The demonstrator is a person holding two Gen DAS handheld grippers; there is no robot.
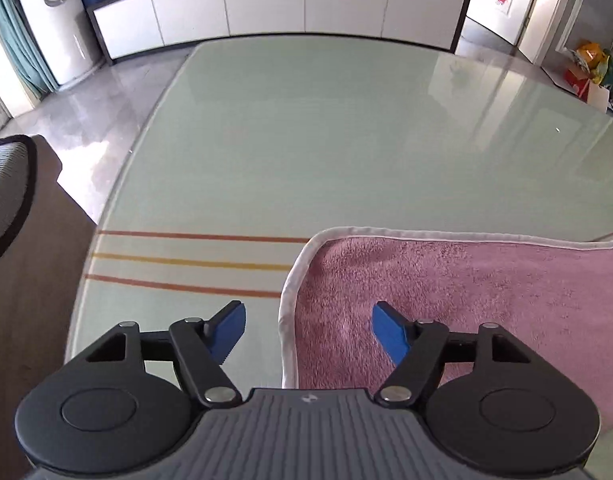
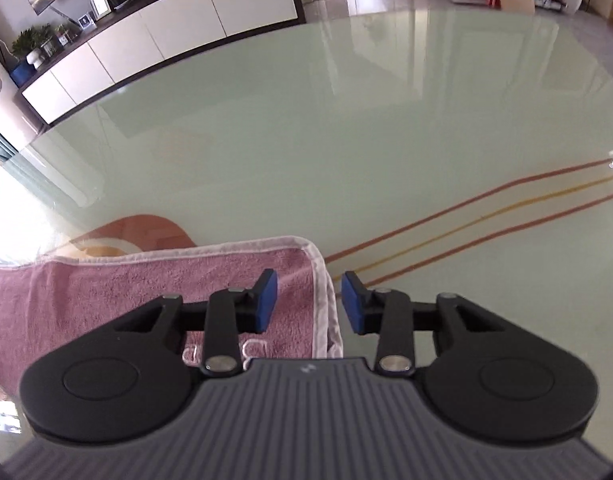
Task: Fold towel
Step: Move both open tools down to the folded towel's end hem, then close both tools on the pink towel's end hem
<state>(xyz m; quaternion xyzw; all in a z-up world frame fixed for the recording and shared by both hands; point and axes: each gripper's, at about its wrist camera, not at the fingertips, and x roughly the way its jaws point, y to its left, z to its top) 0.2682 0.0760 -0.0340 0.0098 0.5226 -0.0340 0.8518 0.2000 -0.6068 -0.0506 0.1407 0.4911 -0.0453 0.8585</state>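
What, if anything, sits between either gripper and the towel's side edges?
Nothing visible. The left gripper straddles the white-trimmed left edge of the pink towel, and the right gripper straddles the right edge, both with jaws apart. The glass table beyond shows no objects, only printed stripes.

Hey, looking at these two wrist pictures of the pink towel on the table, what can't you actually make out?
- Left wrist view: the pink towel runs off the right edge and under the left hand-held gripper, so its full size is unknown.
- Right wrist view: white stitching on the towel is mostly covered by the right hand-held gripper, so it is unreadable.
- Both views: whether the towel is already folded; only its top layer shows.
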